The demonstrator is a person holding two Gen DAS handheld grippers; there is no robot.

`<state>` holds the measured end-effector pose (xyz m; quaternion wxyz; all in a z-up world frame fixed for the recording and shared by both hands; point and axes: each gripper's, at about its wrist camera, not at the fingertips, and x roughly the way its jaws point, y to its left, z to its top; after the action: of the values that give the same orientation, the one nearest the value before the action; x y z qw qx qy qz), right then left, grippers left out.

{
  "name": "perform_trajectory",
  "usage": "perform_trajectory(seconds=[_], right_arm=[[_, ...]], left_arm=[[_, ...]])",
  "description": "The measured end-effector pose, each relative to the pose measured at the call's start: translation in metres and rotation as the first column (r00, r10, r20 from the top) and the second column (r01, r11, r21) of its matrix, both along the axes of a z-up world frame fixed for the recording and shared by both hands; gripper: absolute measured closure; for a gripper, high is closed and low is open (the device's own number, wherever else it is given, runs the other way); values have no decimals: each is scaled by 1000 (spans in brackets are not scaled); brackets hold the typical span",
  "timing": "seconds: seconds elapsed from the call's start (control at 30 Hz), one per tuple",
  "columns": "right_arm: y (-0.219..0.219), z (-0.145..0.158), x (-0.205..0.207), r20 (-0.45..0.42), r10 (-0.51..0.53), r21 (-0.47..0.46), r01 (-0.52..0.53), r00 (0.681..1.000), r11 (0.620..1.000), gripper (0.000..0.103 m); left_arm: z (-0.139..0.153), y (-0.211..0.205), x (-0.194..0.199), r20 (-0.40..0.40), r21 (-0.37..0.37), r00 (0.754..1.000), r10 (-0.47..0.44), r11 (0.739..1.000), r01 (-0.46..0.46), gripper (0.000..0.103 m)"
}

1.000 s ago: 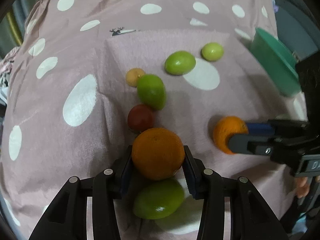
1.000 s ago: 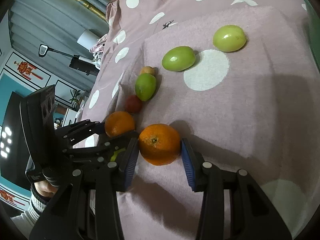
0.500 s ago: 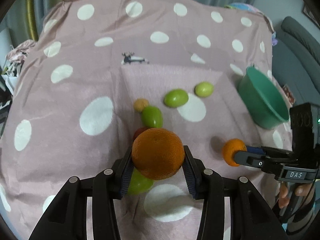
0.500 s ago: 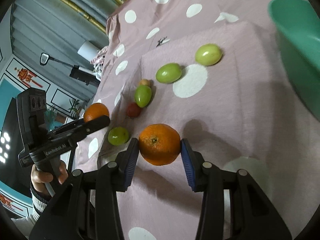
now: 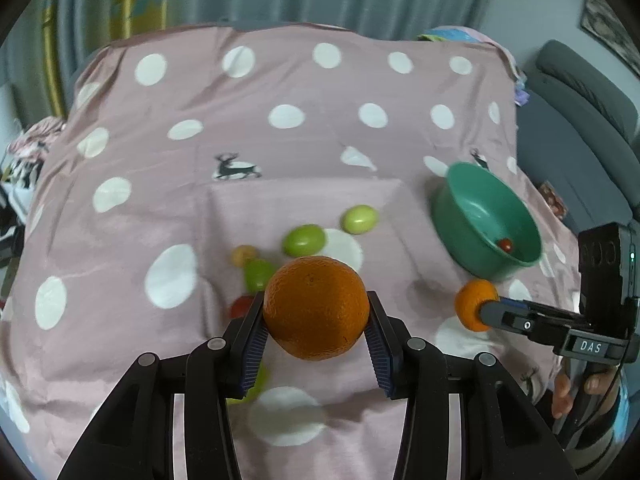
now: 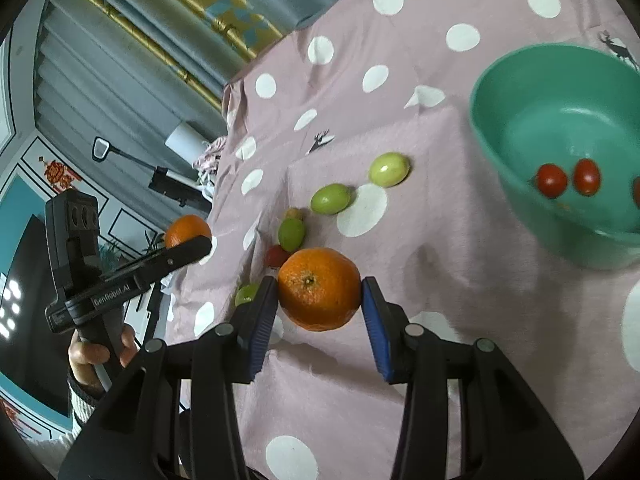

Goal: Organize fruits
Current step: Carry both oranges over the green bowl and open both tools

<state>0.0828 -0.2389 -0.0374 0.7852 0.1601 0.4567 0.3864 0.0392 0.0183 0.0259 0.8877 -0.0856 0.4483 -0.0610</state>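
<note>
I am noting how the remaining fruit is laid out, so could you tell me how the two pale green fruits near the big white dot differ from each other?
The rounder green fruit is paler and yellower, while the oval green fruit is a deeper green and more elongated. The rounder one lies nearer the teal bowl; the oval one lies nearer the fruit cluster, touching the white dot. Both rest loose on the pink cloth, held by neither gripper.

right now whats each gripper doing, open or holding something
left gripper: closed on an orange, lifted off the cloth
right gripper: closed on another orange, near the green bowl
</note>
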Motion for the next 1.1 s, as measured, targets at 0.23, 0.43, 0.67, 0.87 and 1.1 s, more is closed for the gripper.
perform_trajectory(seconds=[0.23, 0.43, 0.67, 0.87, 1.1], right_arm=[[-24, 11, 0, 26, -46, 20, 46, 999, 999, 60], [-49, 20, 2, 48, -99, 39, 98, 994, 994, 60], [-83, 29, 10, 71, -175, 53, 171, 982, 984, 60], [-106, 33, 20, 89, -232, 65, 227, 969, 972, 60], [-129, 29, 29, 88, -286, 57, 281, 954, 958, 60]], left_arm=[[8, -35, 10, 19, -8, 998, -65, 998, 65, 57], [13, -68, 23, 26, -2, 991, -129, 992, 129, 57], [19, -107, 43, 45, -15, 978, -204, 979, 205, 57], [22, -139, 64, 58, -37, 963, -264, 963, 266, 57], [19, -176, 85, 57, -42, 941, -333, 941, 335, 57]])
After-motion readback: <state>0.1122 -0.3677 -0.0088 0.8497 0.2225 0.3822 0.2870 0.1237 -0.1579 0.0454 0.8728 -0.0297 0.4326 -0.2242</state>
